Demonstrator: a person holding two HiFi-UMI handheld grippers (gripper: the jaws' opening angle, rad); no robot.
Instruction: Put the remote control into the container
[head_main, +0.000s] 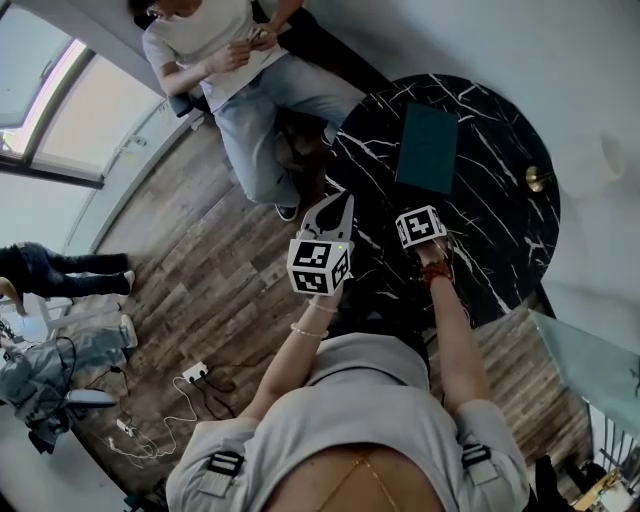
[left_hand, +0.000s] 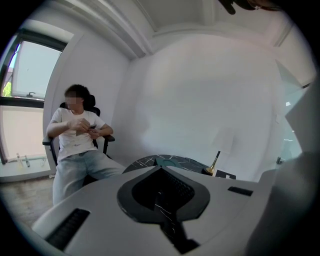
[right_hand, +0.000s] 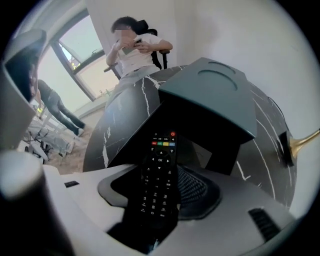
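A black remote control (right_hand: 160, 170) with coloured buttons lies lengthwise between the jaws of my right gripper (right_hand: 163, 192), which is shut on it. Its front end points at the dark opening under the teal top of the container (right_hand: 210, 95). In the head view the container (head_main: 428, 148) is a dark teal rectangle on the round black marble table (head_main: 500, 220), just beyond my right gripper (head_main: 421, 226); the remote is hidden there. My left gripper (head_main: 333, 212) hangs over the table's left edge, jaws together, holding nothing. The left gripper view shows the container (left_hand: 167, 161) far off.
A brass piece (head_main: 537, 180) stands on the table's right side. A seated person (head_main: 240, 70) is behind the table, and another person's legs (head_main: 60, 265) show at the left. Cables and a power strip (head_main: 190, 375) lie on the wooden floor. A glass surface (head_main: 590, 370) is at the right.
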